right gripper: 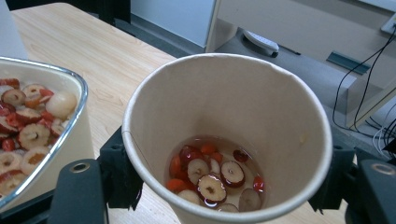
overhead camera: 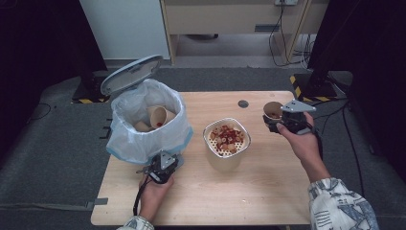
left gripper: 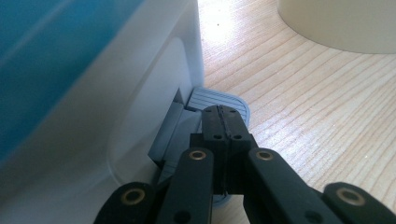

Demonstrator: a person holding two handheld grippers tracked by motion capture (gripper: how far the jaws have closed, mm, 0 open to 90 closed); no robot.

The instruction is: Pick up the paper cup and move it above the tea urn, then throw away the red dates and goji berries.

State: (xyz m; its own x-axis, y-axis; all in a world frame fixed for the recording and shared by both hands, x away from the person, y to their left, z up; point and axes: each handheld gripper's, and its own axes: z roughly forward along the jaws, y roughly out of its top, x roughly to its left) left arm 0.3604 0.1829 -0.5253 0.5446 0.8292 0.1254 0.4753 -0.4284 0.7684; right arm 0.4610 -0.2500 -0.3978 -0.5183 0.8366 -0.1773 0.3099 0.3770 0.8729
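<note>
Left tongs (left gripper: 223, 122), pressed together, hold down the bin pedal (left gripper: 219, 99); the lid stands open. Right tongs (overhead camera: 279, 120) pinch the paper cup (right gripper: 228, 135), apparently unemptied, right of frame; straining and discarding remain.

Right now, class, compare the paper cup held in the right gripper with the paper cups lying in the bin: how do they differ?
The held cup stands upright between the right gripper jaws; the binned cups lie tipped on their sides in the bin. The held cup has liquid with sliced fruit at its bottom; the binned cups look mostly emptied. Both are tan paper cups.
</note>
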